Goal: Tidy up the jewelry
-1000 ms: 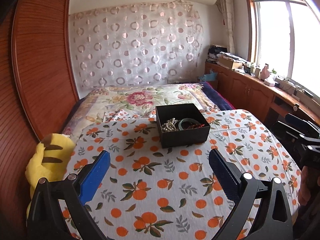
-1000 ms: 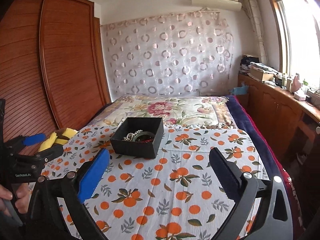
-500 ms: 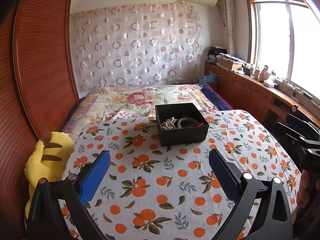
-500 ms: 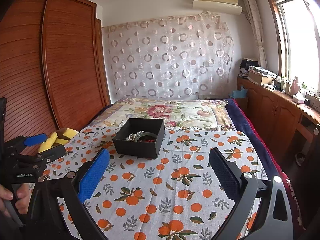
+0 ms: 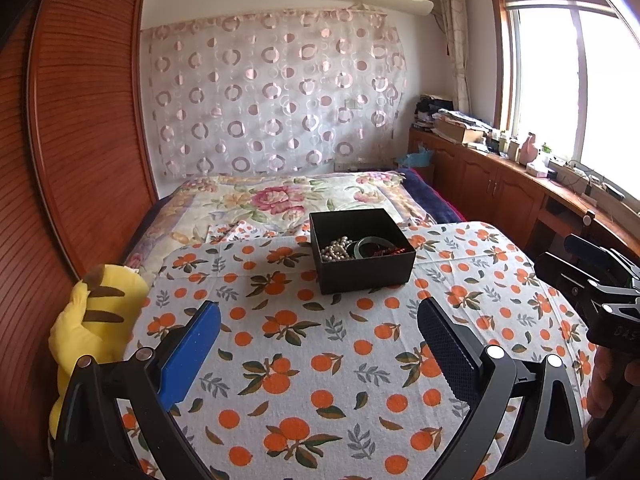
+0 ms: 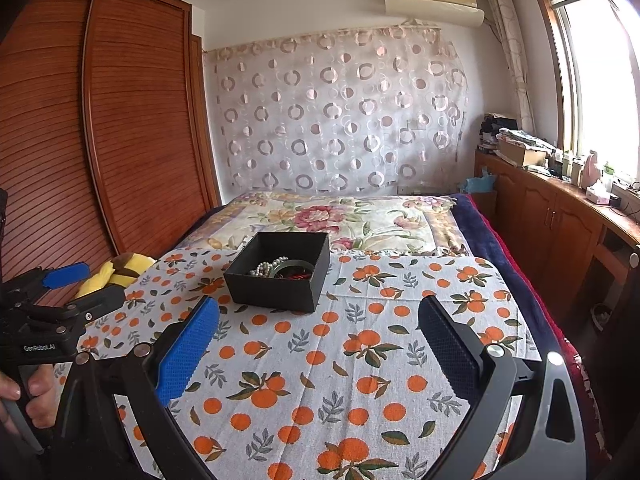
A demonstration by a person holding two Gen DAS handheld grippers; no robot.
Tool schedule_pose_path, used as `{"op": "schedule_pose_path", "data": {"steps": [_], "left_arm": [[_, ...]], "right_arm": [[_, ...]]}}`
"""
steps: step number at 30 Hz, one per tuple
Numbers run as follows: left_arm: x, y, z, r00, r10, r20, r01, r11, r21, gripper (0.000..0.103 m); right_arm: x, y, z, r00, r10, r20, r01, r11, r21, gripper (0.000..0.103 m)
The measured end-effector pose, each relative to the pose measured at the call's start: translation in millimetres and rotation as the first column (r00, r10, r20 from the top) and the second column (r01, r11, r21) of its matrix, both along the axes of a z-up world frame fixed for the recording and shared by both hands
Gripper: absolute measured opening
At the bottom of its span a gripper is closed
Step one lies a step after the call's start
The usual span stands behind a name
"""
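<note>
A bedroom, with a bed pushed against a wooden wardrobe (image 6: 120, 120) on one side and a circle-patterned curtain (image 5: 272, 96) hanging behind it. Over the near part of the bed lies an orange-print cloth (image 5: 304, 344), and on it, toward the far edge, sits a black box (image 5: 362, 254) with no lid. Inside the box are a pearl strand (image 5: 338, 247), a green bangle (image 5: 370, 245) and something red (image 5: 386, 251), all lying together on the bottom.

The left gripper (image 5: 319, 330) hangs above the cloth, short of the box, its fingers spread wide apart with nothing between them and touching nothing. The right gripper (image 6: 318, 326) is the same: fingers wide apart, empty, above the cloth just in front of the box. A yellow plush toy (image 5: 96, 320) rests at the left edge of the bed, beside the wardrobe.
</note>
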State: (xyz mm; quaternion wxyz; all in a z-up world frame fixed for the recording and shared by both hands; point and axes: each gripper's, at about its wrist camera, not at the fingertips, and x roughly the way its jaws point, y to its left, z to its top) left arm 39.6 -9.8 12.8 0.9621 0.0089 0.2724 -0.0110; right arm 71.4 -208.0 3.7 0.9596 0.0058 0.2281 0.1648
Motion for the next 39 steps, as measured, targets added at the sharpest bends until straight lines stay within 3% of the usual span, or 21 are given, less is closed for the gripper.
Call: {"op": "schedule_pose_path", "data": {"steps": [39], "left_arm": [[-0.5,-2.1,1.4,1.000,-0.001,0.006,0.001,1.000,-0.003,0.095]], "right_arm": [[2.2,5.6,-4.2,1.000,0.000,-0.001,0.000,1.000,0.001,0.100]]}}
